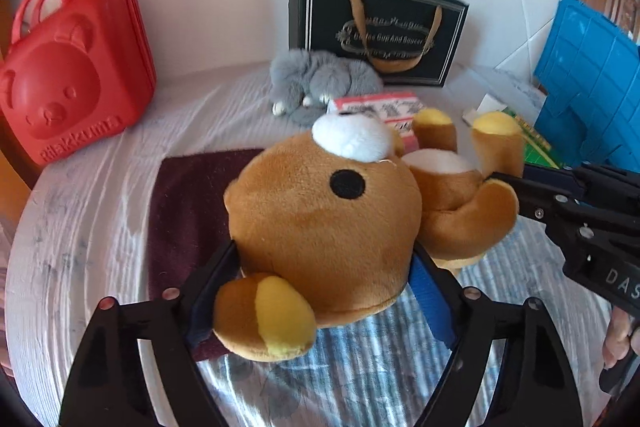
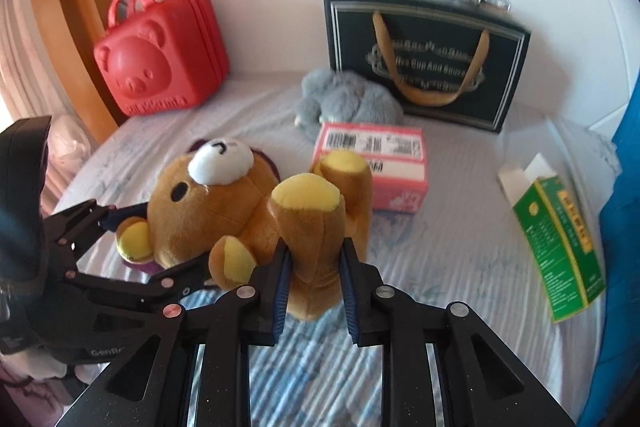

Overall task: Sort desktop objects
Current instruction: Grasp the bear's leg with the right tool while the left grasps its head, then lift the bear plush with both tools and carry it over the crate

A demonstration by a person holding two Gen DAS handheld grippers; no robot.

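The brown teddy bear (image 1: pixel 320 223) is lying on its back on the bed (image 2: pixel 460 259), its head partly over a dark maroon cloth (image 1: pixel 188 211). The left gripper (image 1: pixel 324 267) is closing its jaws on the bear's head, one finger on each side, just above the ear at 6 o'clock in the left wrist view. The right gripper (image 2: pixel 314 275) is clamping its jaws around one of the bear's legs (image 2: pixel 312 239), whose yellow sole is pointing up.

From the bear, in the right wrist view, a pink box (image 2: pixel 376 167) is sitting at 1 o'clock, touching or just behind the other leg. A grey plush toy (image 2: pixel 348 103) is lying further back at 12 o'clock, just in front of a black gift bag (image 2: pixel 424 55) with gold handles. A red bear-faced case (image 2: pixel 160 55) is standing at 11 o'clock against the headboard. A green carton (image 2: pixel 564 243) with an open flap is lying at 3 o'clock, well apart from the bear, and a blue tray (image 1: pixel 592 83) is standing beyond it.
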